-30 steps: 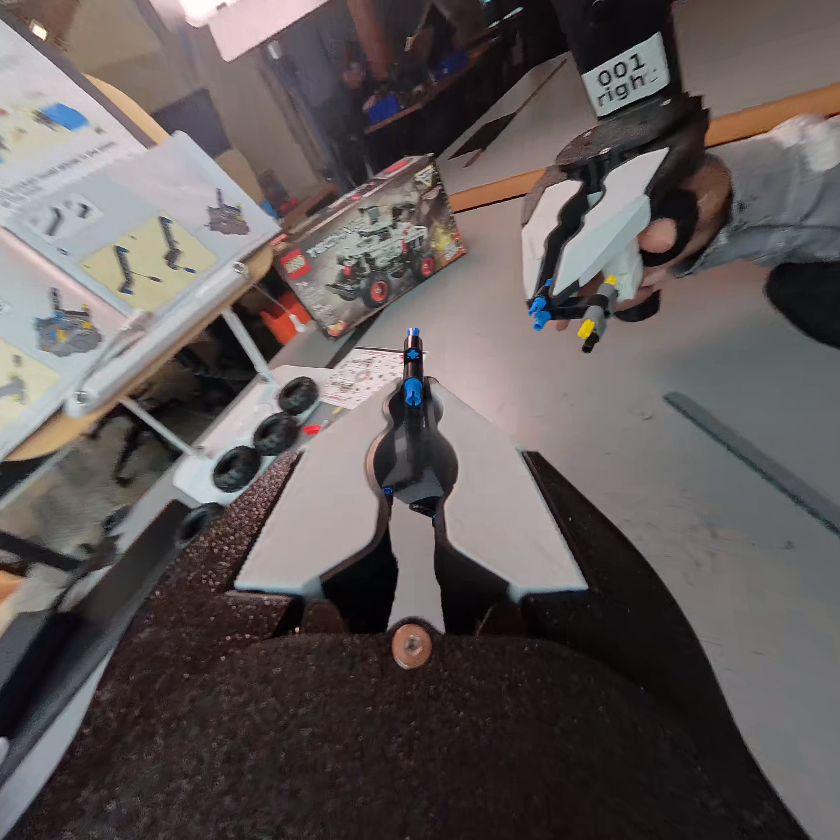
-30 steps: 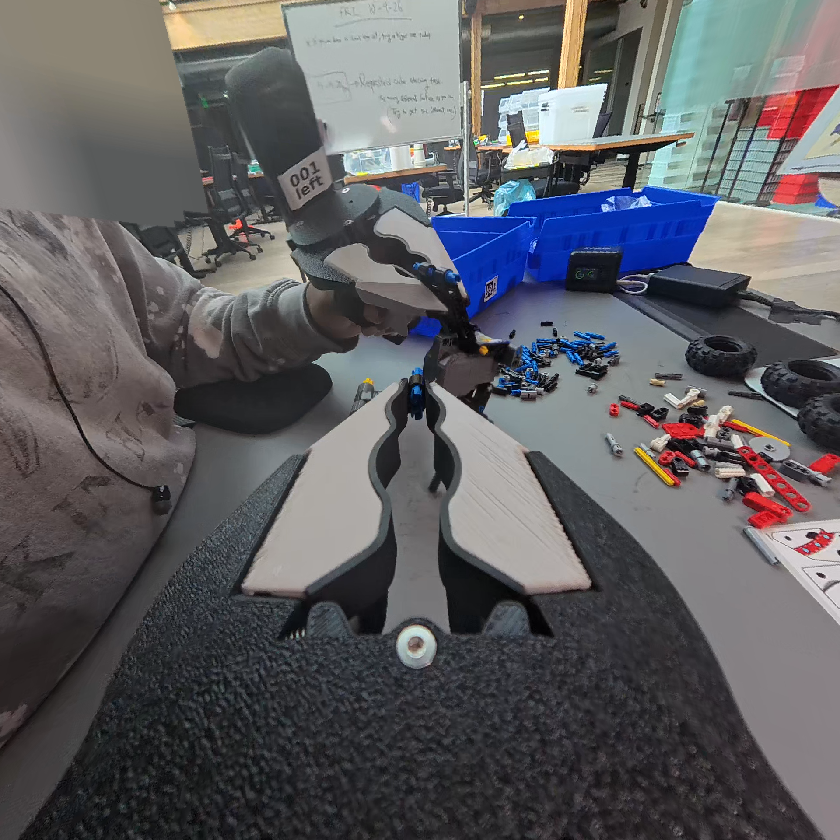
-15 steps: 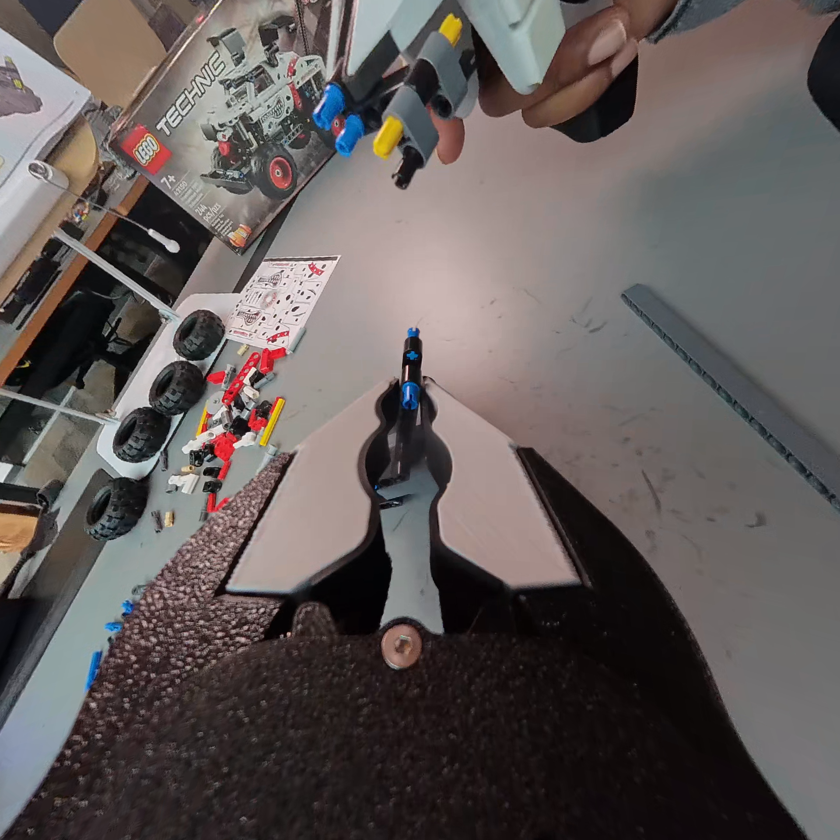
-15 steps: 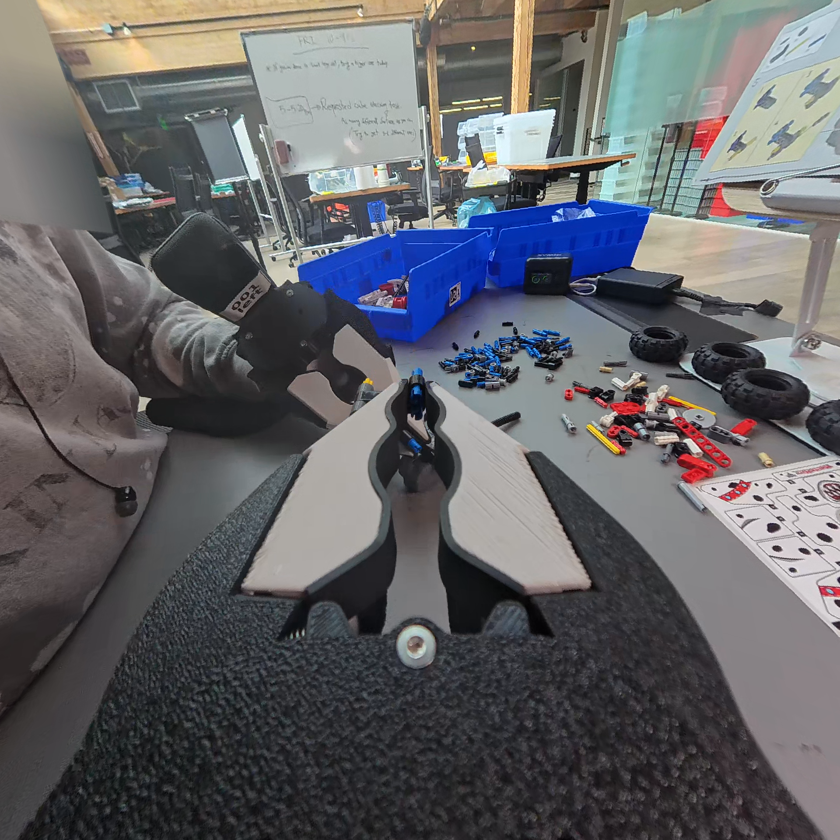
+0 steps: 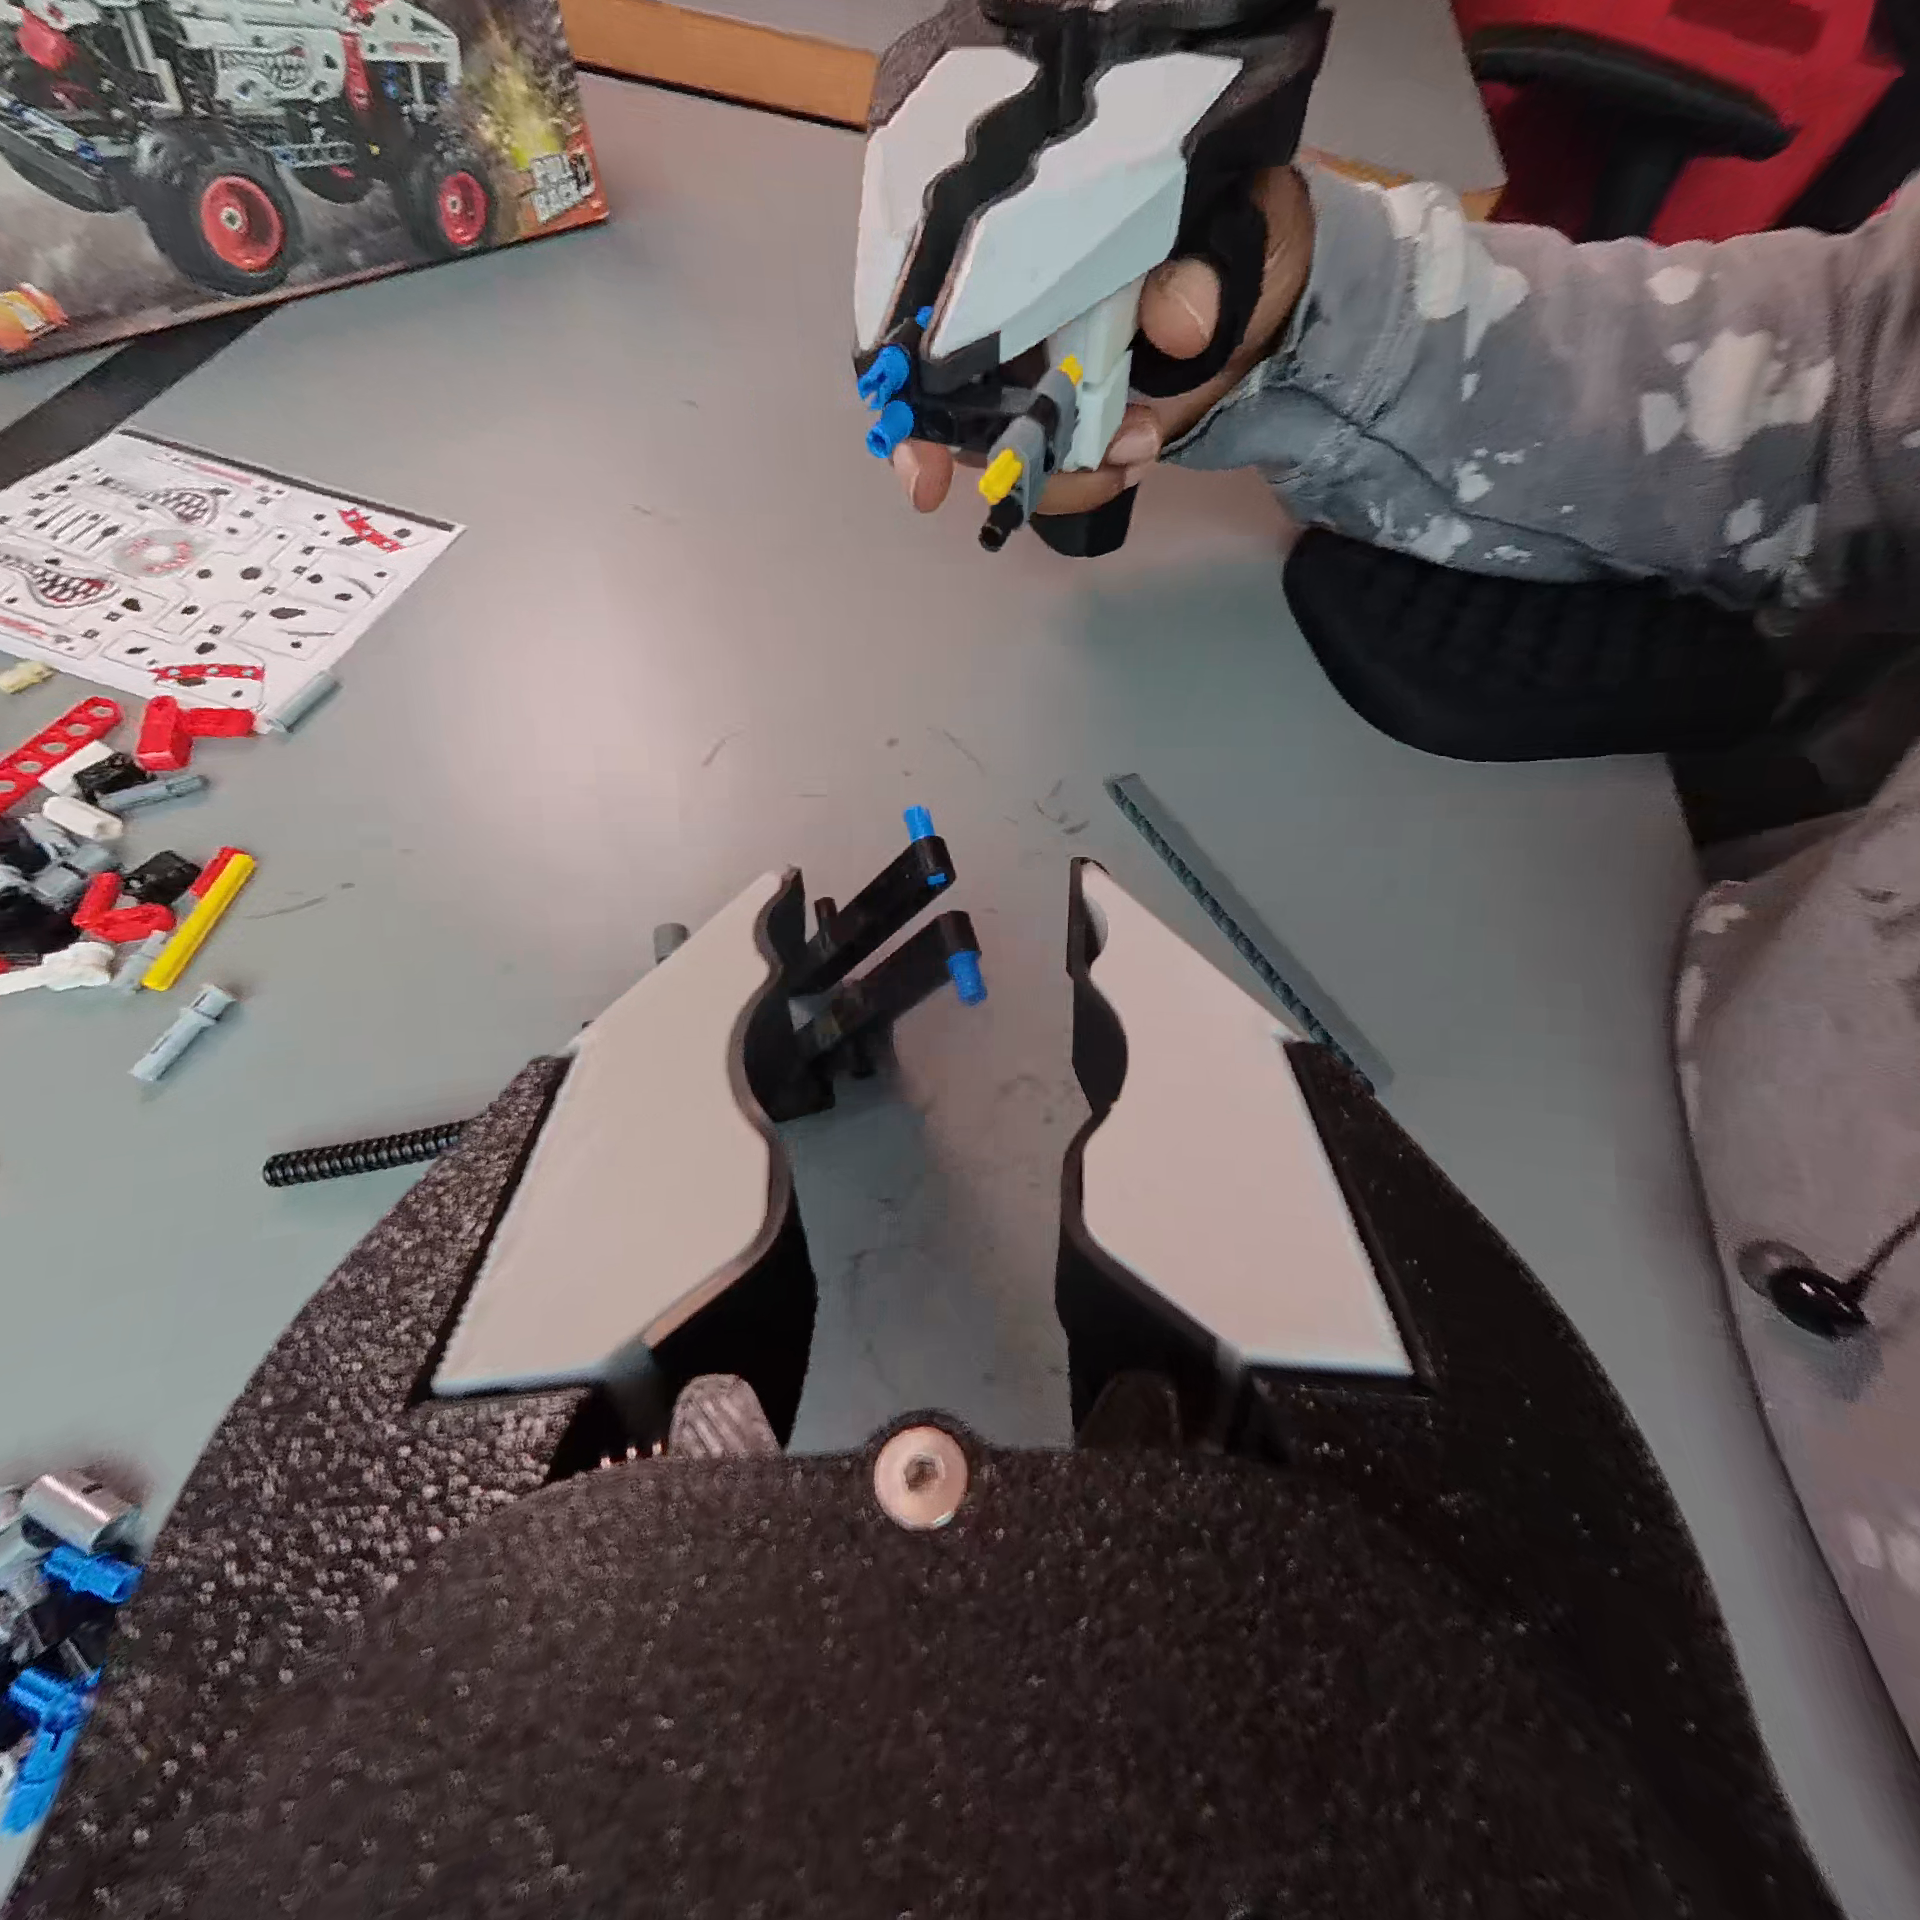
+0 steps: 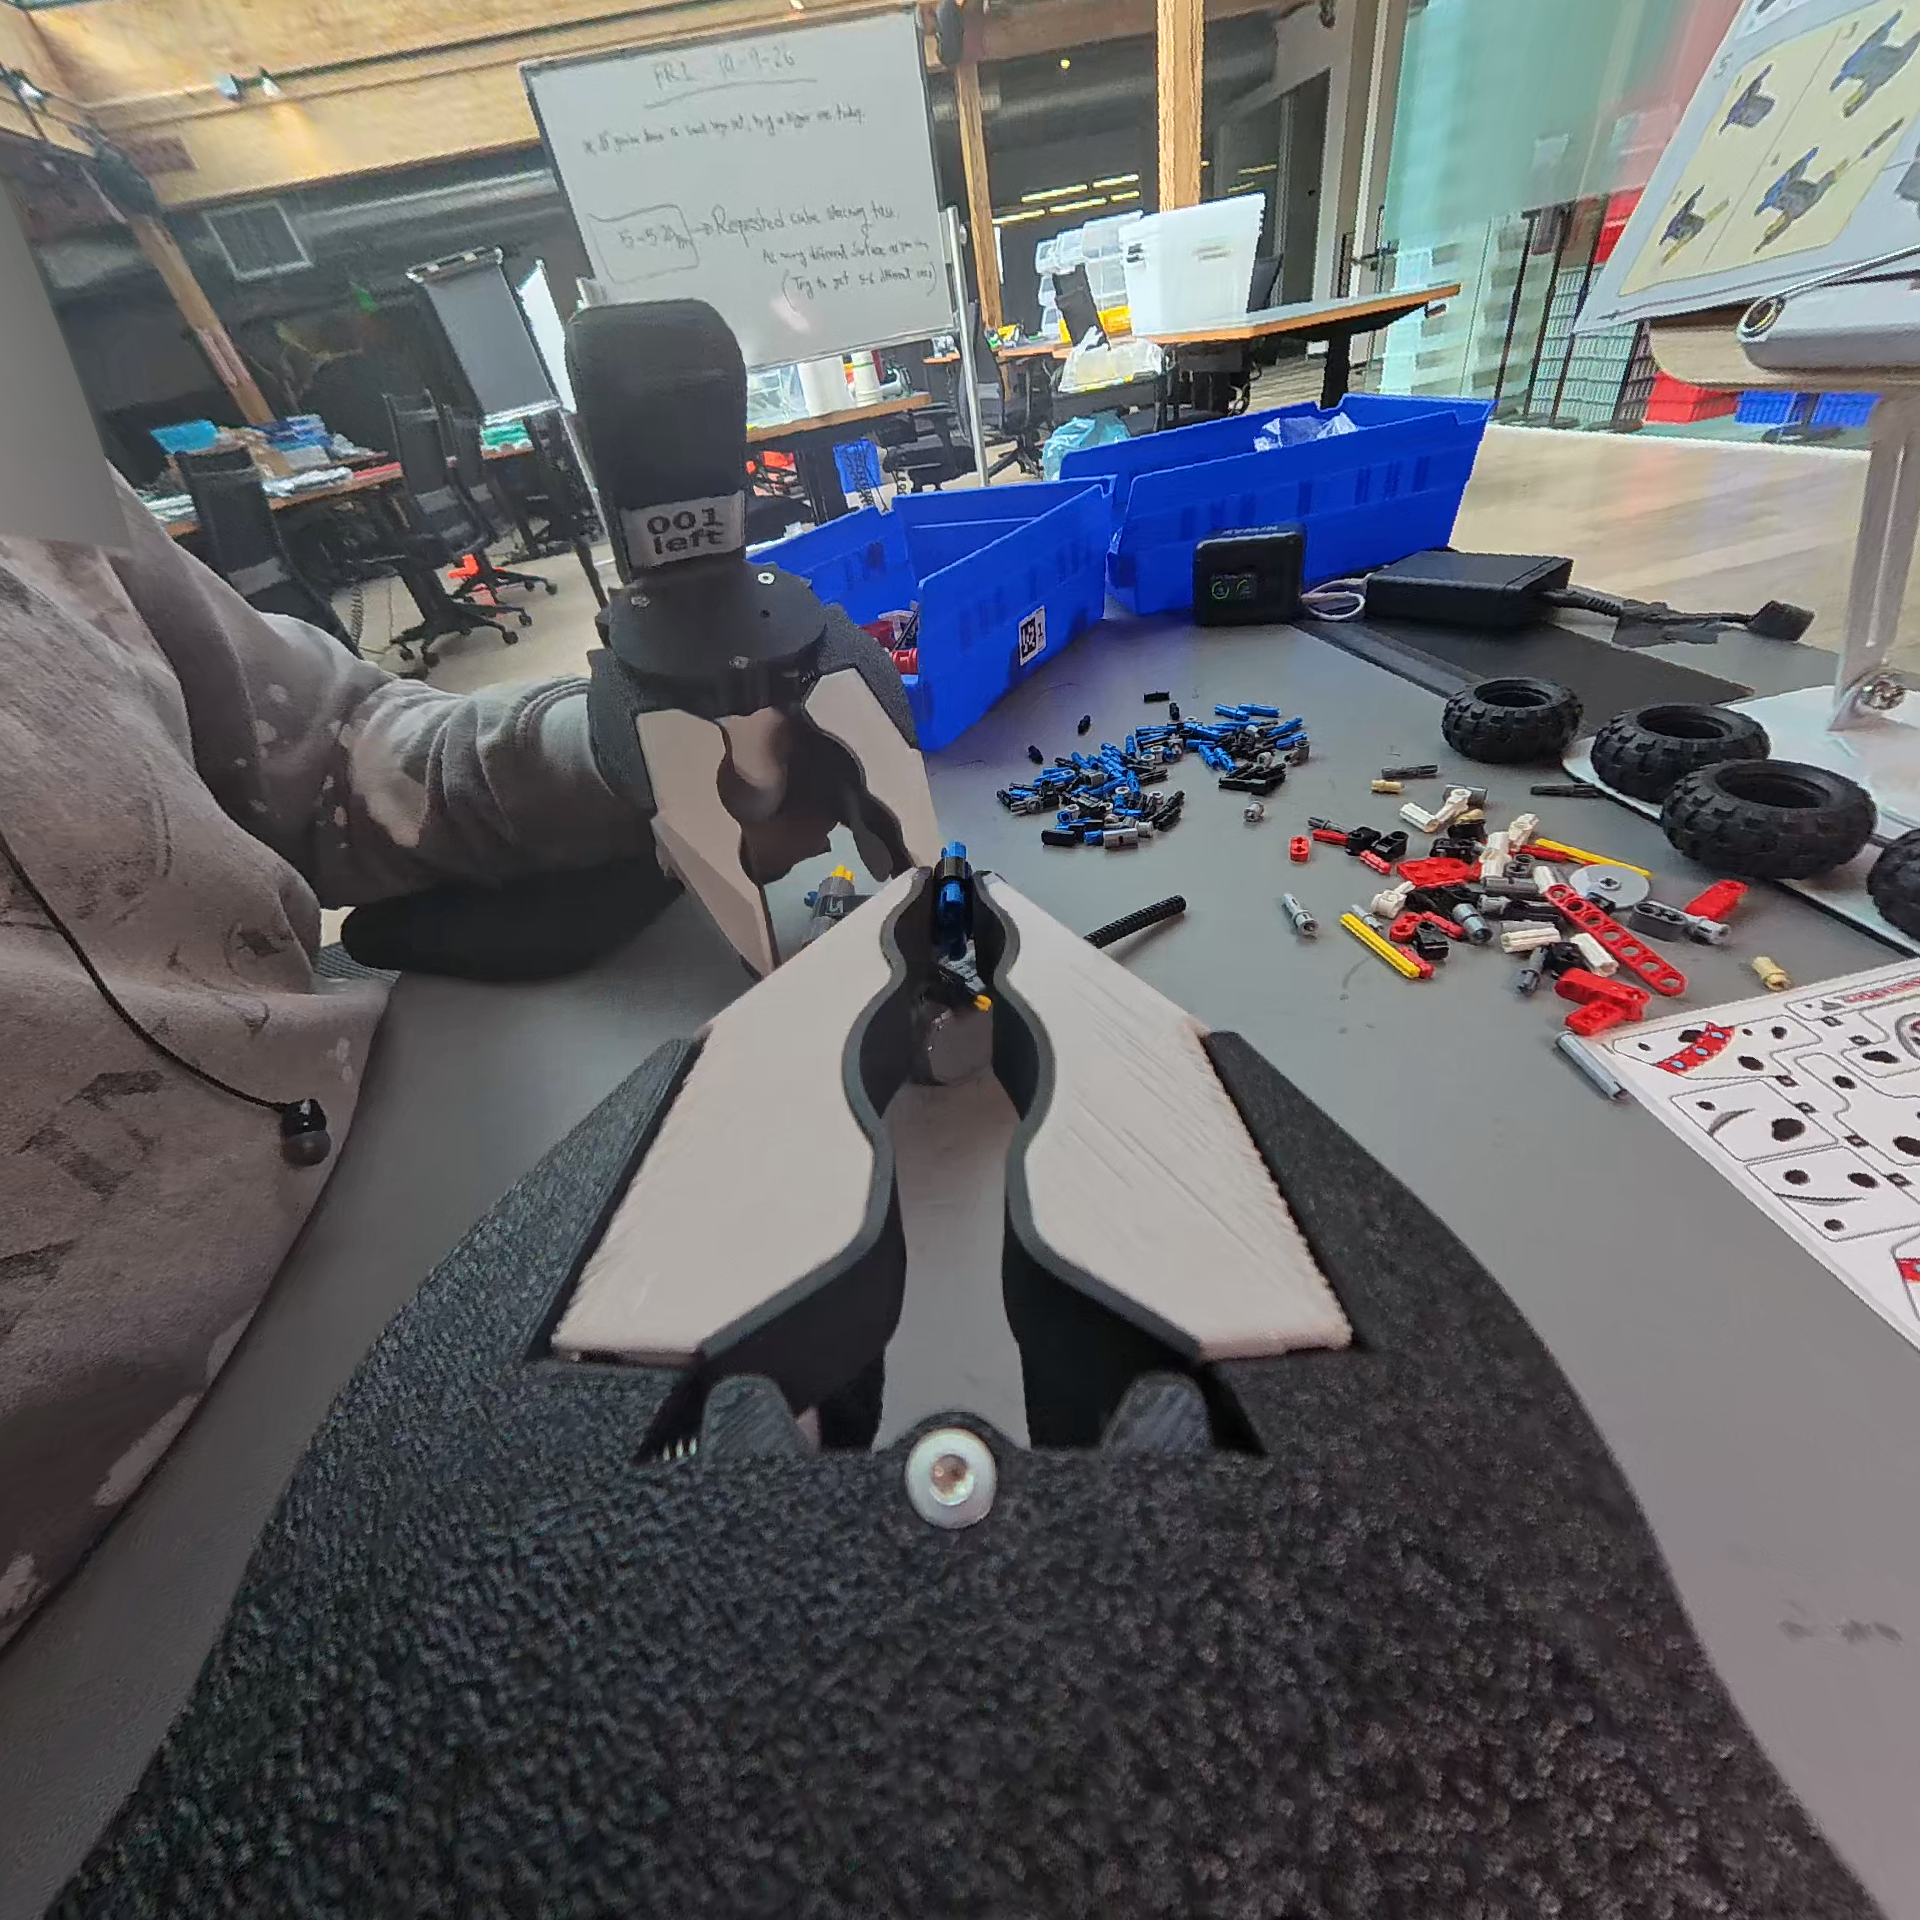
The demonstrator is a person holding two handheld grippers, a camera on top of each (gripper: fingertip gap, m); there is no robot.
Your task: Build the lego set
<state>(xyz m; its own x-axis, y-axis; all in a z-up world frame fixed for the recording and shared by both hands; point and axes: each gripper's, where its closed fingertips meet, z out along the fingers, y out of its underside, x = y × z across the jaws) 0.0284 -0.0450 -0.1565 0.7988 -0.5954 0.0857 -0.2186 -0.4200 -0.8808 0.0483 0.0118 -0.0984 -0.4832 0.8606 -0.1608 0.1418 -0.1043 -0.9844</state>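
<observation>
The left gripper [image 5: 925, 883] hangs over the grey desk [image 5: 644, 623] with its jaws spread wide. A black sub-assembly with blue pins [image 5: 883, 945] lies between them, close against the left finger and clear of the right one; whether it touches that left finger cannot be told. Farther off in the left wrist view, the right gripper [image 5: 914, 358] is held above the desk with its jaws clamped narrow on a second sub-assembly [image 5: 971, 416] of black and grey parts with blue and yellow pins, and the person's fingers [image 5: 925, 473] reach under this piece. In the right wrist view the same piece shows as a blue-and-black part [image 6: 951, 904] pinched at the fingertips. To the left on the desk lies a scatter of red, white, black and yellow loose pieces [image 5: 114, 862], with a sticker sheet [image 5: 197, 561] just beyond them and the set's box [image 5: 281, 135] at the far left. A black ribbed rod [image 5: 358, 1153] lies near the left gripper's body. The right wrist view also shows a heap of small blue and black pins [image 6: 1143, 769], black tyres [image 6: 1673, 769] at the right, and blue bins [image 6: 1143, 540] at the far edge.
</observation>
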